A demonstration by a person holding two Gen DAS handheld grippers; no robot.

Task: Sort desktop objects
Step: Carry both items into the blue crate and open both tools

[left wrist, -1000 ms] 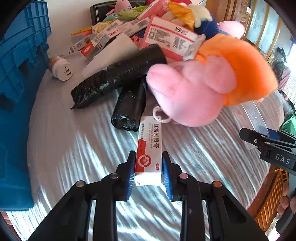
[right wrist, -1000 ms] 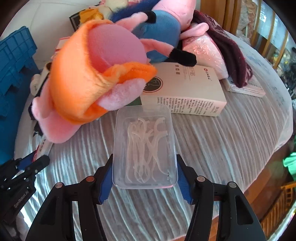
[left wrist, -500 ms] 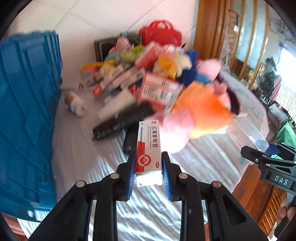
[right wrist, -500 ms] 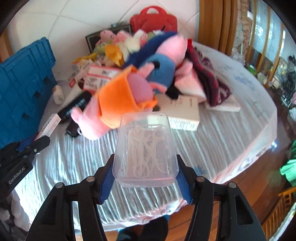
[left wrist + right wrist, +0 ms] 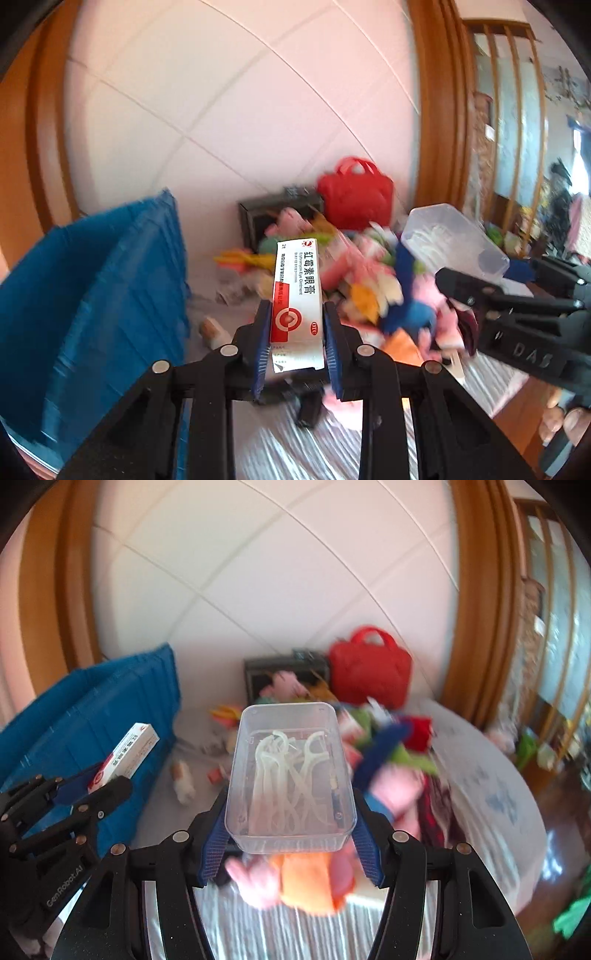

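A white-and-red cardboard ointment box (image 5: 296, 295) stands clamped in the left gripper (image 5: 297, 334), above the cluttered table (image 5: 491, 805). A clear plastic box of white floss picks (image 5: 290, 775) sits gripped by the right gripper (image 5: 290, 843), raised alongside.

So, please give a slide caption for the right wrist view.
Right claw holds a clear plastic box of floss picks above the cluttered table.

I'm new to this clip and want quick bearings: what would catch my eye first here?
Front and centre, the left hand-held gripper clamps a white-and-red ointment box, and the right hand-held gripper grips a clear plastic box of floss picks, both held above the table. Below them sprawls a colourful heap of plush toys, with a red handbag against the tiled wall and a blue crate at the left.
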